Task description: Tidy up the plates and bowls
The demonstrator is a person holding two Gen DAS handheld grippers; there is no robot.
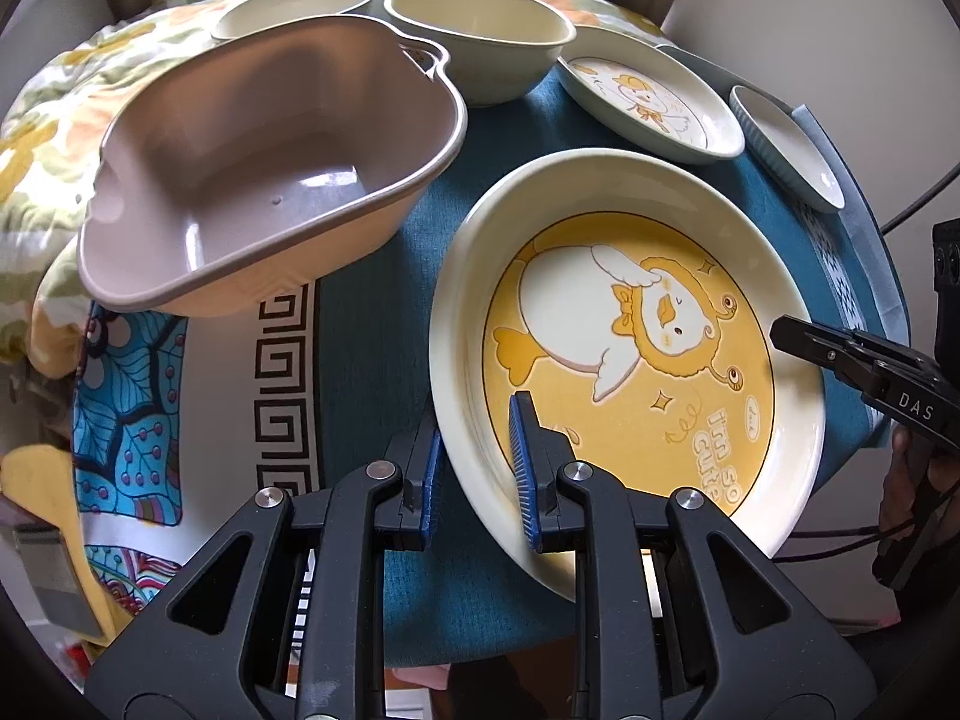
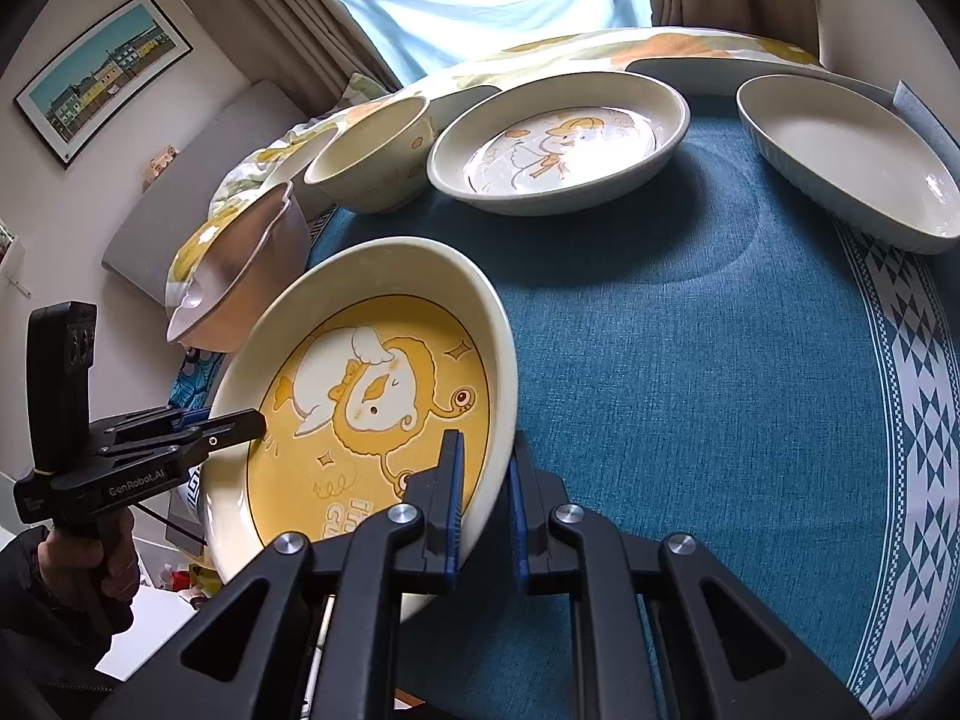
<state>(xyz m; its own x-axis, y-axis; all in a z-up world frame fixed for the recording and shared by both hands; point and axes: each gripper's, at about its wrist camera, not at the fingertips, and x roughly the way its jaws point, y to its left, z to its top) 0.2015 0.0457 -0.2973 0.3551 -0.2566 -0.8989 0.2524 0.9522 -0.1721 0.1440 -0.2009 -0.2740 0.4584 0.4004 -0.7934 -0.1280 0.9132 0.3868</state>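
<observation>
two grippers pinch same yellow duck plate (image 1: 630,324) at opposite rims. left gripper (image 1: 477,468) clamps near-left rim, one pad inside, one outside. right gripper (image 2: 486,498) clamps right rim likewise. plate over teal tablecloth (image 2: 690,360), whether touching it unclear. pink-lined bowl (image 1: 258,168) just beside plate. cream bowl (image 1: 480,36), small duck plate (image 1: 654,99), white ribbed dish (image 2: 852,162) farther back.
</observation>
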